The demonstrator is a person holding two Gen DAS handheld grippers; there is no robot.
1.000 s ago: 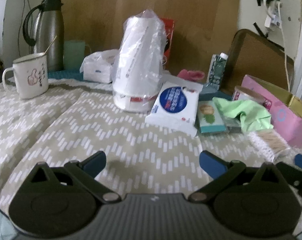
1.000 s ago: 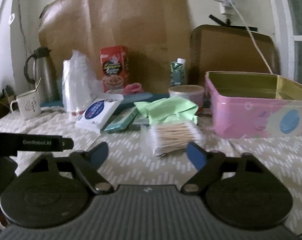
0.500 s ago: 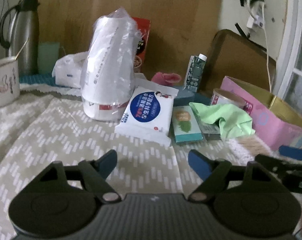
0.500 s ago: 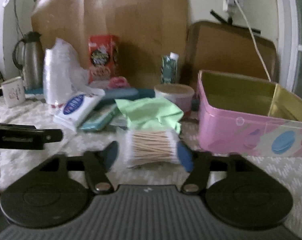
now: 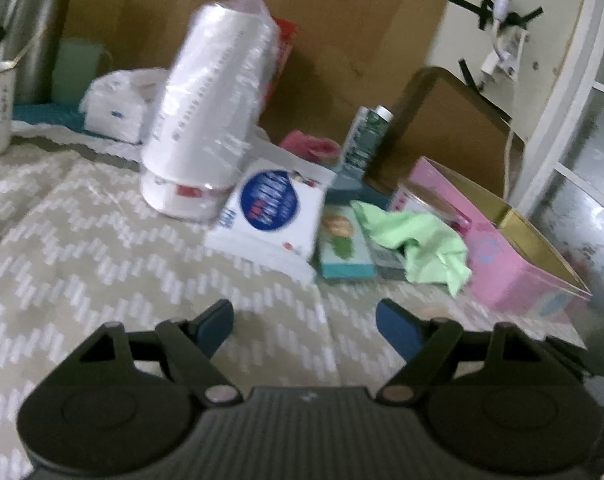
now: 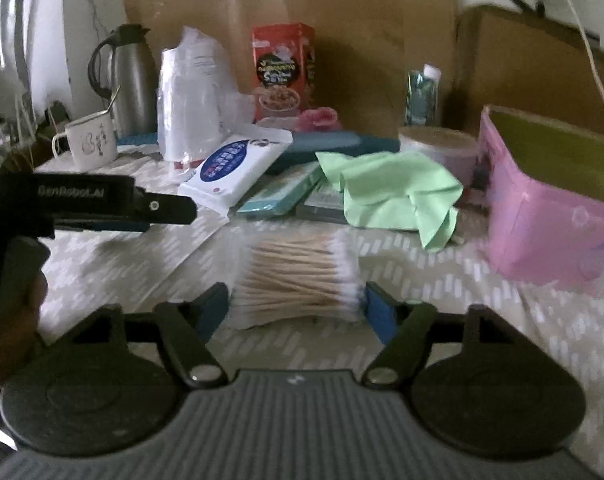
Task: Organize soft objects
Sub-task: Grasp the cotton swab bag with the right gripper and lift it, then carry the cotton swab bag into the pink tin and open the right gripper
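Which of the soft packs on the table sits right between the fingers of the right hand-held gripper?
The clear bag of cotton swabs. It lies between the right hand-held gripper fingers; the blue-labelled wipes pack and green cloth lie farther back.

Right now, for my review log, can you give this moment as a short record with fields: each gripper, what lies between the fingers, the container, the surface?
left gripper: open, nothing between the fingers, above the patterned cloth
right gripper: open, fingers either side of the cotton swab bundle; contact cannot be told
pink tin: open, lid off, right of the swabs
green cloth: crumpled, lying behind the swabs
wet wipes pack: flat, left of the green cloth
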